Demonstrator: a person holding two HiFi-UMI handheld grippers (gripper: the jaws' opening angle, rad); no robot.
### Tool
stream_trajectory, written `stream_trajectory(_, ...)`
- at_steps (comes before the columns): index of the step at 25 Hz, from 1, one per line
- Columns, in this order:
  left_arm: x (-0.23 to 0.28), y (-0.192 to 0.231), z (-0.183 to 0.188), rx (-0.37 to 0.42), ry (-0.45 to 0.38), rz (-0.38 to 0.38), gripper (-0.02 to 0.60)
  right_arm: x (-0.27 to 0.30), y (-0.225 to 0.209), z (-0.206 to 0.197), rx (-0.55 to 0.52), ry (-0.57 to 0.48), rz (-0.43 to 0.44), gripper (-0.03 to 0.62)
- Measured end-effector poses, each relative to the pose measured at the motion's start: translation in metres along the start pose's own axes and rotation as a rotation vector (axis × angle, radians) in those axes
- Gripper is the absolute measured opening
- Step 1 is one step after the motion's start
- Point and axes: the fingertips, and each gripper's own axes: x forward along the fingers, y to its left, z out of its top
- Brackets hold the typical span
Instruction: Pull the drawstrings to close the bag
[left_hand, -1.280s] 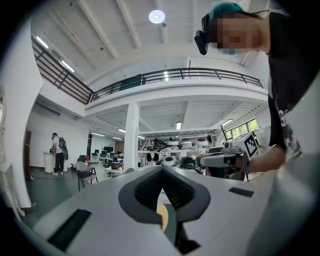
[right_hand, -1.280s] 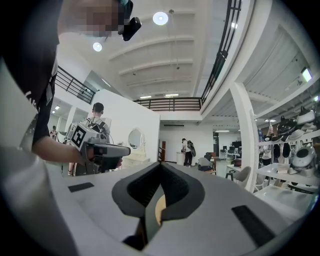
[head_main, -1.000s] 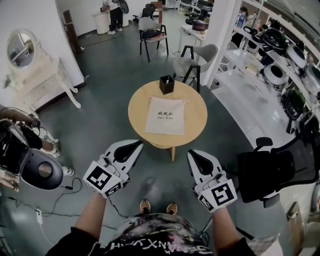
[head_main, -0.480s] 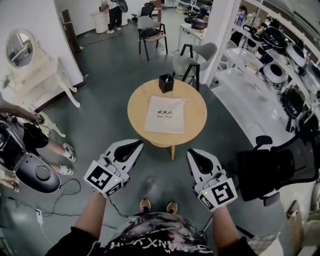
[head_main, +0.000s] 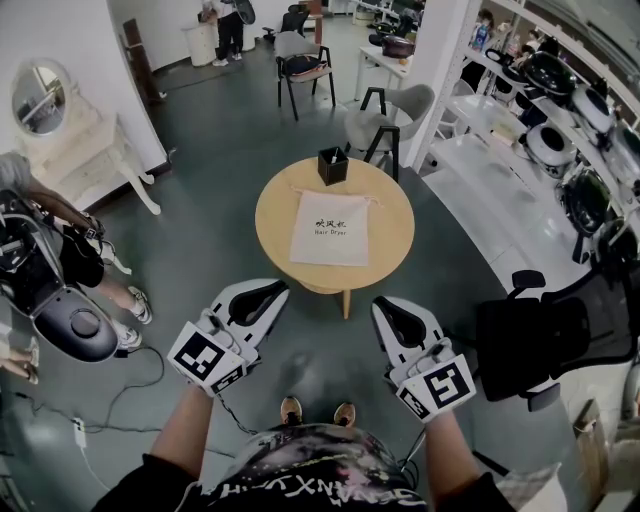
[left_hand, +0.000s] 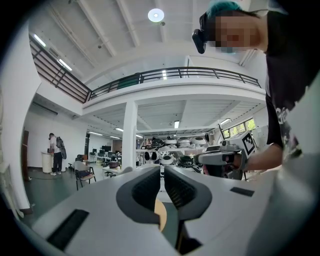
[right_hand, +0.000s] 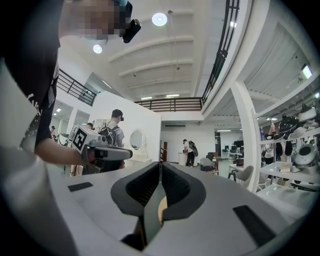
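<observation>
White drawstring bag (head_main: 330, 231) lay flat near the middle of a round wooden tabletop (head_main: 395, 245), with nothing touching it.
Its gathered top edge and drawstrings (head_main: 372, 203) lay toward a small black box (head_main: 333, 167) at the tabletop's far edge. The left gripper (head_main: 262, 297) and right gripper (head_main: 392, 312) were held side by side, short of the tabletop. Each gripper's jaws were all but pressed together, having just eased apart a sliver, with nothing between them.

White fabric drawstring bag (head_main: 330, 232) is laid flat on the middle of round light wooden table (head_main: 395, 238). Small black open box (head_main: 333, 168) is set behind the bag, at the table's far edge. Grey chair (head_main: 395, 112) is placed behind the table. White dressing table with oval mirror (head_main: 85, 152) is placed well to the left.
</observation>
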Motion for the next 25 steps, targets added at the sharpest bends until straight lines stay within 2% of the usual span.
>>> stream_trajectory(5,0.001,-0.002,-0.003,0.007,0.009,-0.015,0.047,0.002,0.001,-0.002,0.002,0.004,0.013,0.036)
stream_trajectory(25,0.006,-0.011,-0.001,0.032,0.017,-0.064,0.197,-0.001,0.008,0.002,-0.004,0.010,0.070,0.163)
